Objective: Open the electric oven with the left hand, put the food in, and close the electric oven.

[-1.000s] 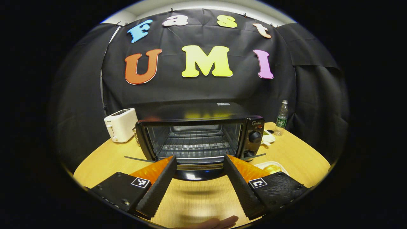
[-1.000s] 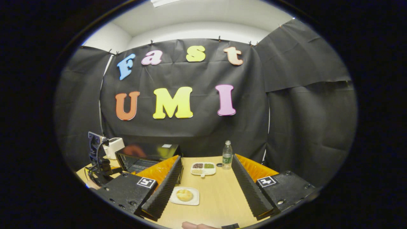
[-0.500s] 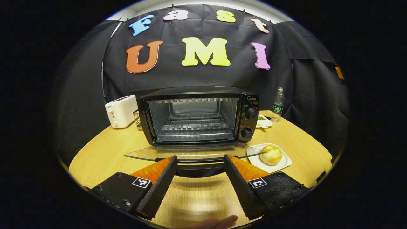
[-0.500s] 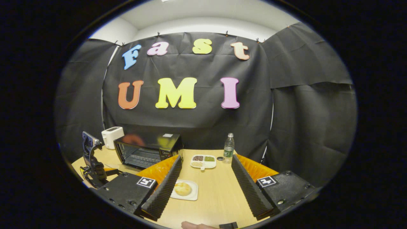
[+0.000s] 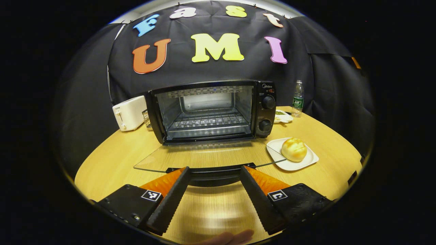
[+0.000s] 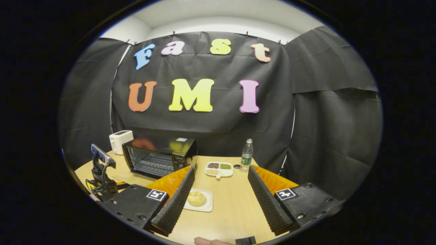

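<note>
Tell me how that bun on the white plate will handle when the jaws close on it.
The bun looks puffy and glossy, so it is probably light and easily squashed. Its rounded dome may slip or roll on the shallow plate. It sits loose, so a gentle grasp seems wise.

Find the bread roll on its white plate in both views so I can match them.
Left gripper view: bread roll at lower right, right of the open oven door.
Right gripper view: it sits low and centre-left, beside the hand-held gripper's left finger.
Shared landmark: water bottle at the table's far edge.
</note>
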`<state>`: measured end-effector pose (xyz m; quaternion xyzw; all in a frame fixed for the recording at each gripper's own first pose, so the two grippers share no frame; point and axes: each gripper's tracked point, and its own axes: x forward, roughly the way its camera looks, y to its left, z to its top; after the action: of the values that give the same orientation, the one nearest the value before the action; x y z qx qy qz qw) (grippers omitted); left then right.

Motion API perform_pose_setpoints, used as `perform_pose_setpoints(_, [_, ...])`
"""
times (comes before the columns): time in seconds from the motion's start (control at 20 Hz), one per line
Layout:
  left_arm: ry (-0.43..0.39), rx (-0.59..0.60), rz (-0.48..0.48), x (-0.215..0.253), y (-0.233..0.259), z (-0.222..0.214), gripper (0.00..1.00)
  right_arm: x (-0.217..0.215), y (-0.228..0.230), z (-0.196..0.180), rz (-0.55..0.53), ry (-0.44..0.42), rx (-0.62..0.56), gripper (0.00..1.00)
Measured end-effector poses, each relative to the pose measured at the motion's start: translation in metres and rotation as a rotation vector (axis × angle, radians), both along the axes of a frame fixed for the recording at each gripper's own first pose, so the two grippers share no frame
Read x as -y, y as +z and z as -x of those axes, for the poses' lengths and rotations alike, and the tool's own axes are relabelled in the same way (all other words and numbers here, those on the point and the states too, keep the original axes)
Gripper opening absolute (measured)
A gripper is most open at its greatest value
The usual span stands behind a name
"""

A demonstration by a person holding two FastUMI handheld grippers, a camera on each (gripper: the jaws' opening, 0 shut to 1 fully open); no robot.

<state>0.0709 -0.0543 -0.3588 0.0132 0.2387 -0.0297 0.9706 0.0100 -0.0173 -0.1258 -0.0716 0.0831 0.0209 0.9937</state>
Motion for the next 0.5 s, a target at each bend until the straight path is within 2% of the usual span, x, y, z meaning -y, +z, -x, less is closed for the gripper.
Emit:
perform_pose_setpoints(0.25, [0.004, -0.068, 0.013, 0.002, -0.03, 0.008, 0.98, -0.003, -0.016, -0.005, 0.0, 0.0, -0.025, 0.95])
perform_pose_setpoints(0.35, [0.006, -0.057, 0.011, 0.001, -0.03, 0.008, 0.97, -0.004, -0.023, -0.008, -0.001, -0.001, -0.042, 0.95])
perform_pose_setpoints(0.4, [0.009, -0.056, 0.02, 0.0, -0.032, 0.007, 0.97, -0.005, -0.026, -0.009, -0.003, -0.001, -0.047, 1.0])
perform_pose_setpoints(0.45, [0.018, -0.056, 0.021, -0.001, -0.032, 0.009, 0.95, -0.006, -0.028, -0.01, -0.003, 0.0, -0.05, 0.95])
perform_pose_setpoints(0.5, [0.019, -0.052, 0.01, -0.004, -0.03, 0.009, 0.96, -0.007, -0.03, -0.012, -0.004, 0.0, -0.05, 1.0])
